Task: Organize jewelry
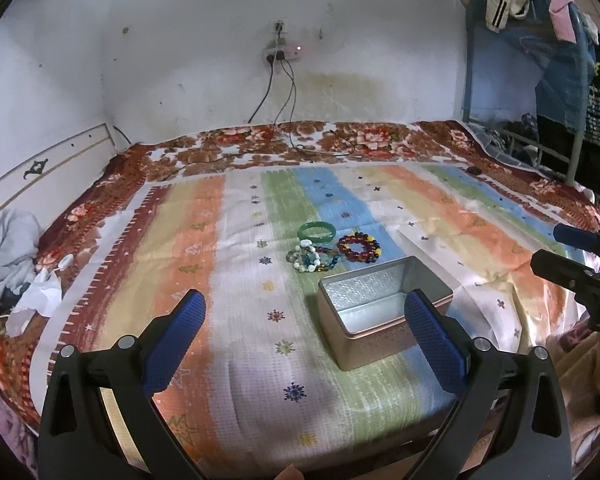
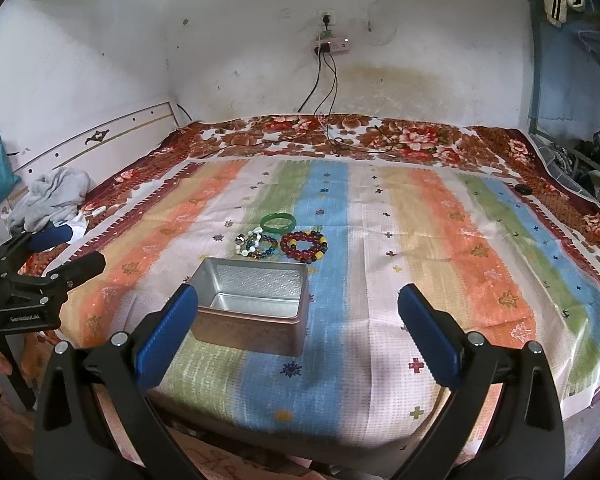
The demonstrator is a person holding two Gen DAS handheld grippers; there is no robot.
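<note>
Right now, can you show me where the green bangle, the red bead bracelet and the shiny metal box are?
green bangle (image 1: 317, 232), left wrist view, on its front rim.
red bead bracelet (image 2: 303, 245), right wrist view, on its near beads.
metal box (image 2: 247, 327), right wrist view, on its near outer wall.

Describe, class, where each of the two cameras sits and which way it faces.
Left wrist: sits on the left gripper, faces across the bed toward the wall; right gripper enters at the right edge.
Right wrist: sits on the right gripper, same direction; left gripper at the left edge.
Shared: open tin box and bracelets.
</note>
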